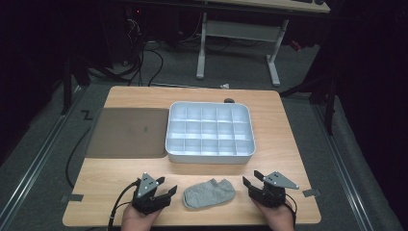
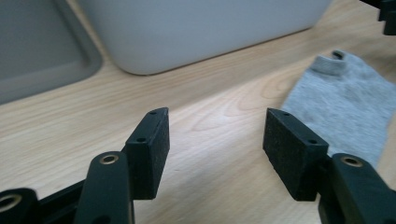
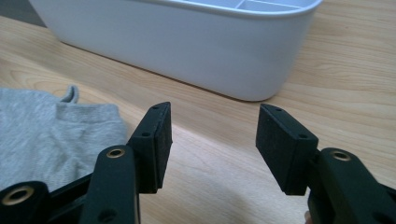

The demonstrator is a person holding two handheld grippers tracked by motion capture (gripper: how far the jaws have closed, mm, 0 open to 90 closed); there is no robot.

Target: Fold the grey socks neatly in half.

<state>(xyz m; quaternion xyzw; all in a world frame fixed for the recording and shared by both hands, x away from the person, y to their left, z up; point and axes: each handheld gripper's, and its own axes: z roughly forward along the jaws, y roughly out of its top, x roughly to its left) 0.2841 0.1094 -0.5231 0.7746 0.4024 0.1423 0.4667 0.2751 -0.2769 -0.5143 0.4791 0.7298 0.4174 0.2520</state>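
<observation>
A grey ankle sock lies flat on the wooden table near its front edge, between my two grippers. To the sock's left my left gripper stands open, and nothing is between its jaws; in the left gripper view the sock lies to the right of the jaws. The right gripper rests open to the sock's right, apart from it. In the right gripper view the sock lies at the left.
A white tray with several compartments stands mid-table, beyond the sock; its wall faces both grippers. Left of it lies a brown flat lid or mat. A small dark object sits at the table's far edge.
</observation>
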